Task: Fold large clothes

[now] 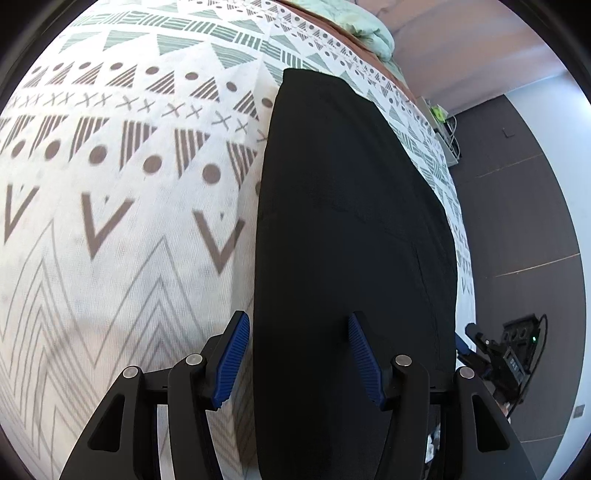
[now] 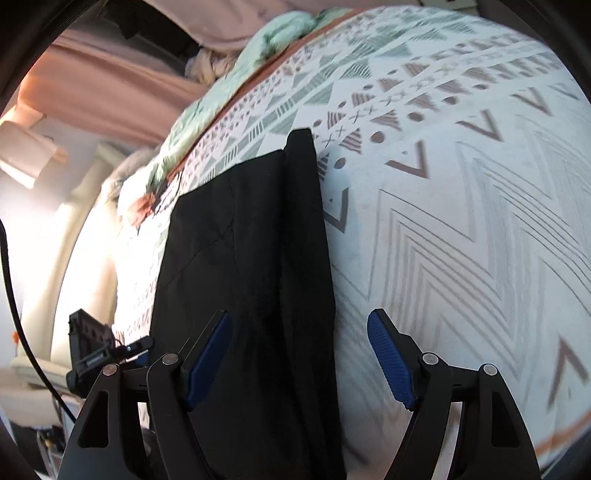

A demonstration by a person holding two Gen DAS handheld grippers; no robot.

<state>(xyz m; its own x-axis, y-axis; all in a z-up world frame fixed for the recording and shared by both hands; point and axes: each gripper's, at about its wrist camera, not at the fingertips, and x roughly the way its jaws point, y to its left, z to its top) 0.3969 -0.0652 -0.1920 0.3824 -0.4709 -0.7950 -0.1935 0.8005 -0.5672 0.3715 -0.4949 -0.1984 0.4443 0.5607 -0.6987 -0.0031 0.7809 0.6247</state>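
A large black garment [image 1: 351,229] lies flat on a patterned bedspread [image 1: 122,177], folded into a long strip running away from me. My left gripper [image 1: 297,317] is open, its blue pads [image 1: 231,360] spread over the strip's near left edge, holding nothing. In the right wrist view the same black garment [image 2: 243,266] shows a folded layer along its right side. My right gripper [image 2: 299,317] is open above the garment's near right edge, one pad over the cloth and the other over the bedspread [image 2: 461,229].
A mint green blanket [image 1: 351,22] lies bunched at the far end of the bed. Dark floor [image 1: 517,206] with cables and a black device [image 1: 513,354] lies right of the bed. The other gripper [image 2: 96,354] shows at the left in the right wrist view.
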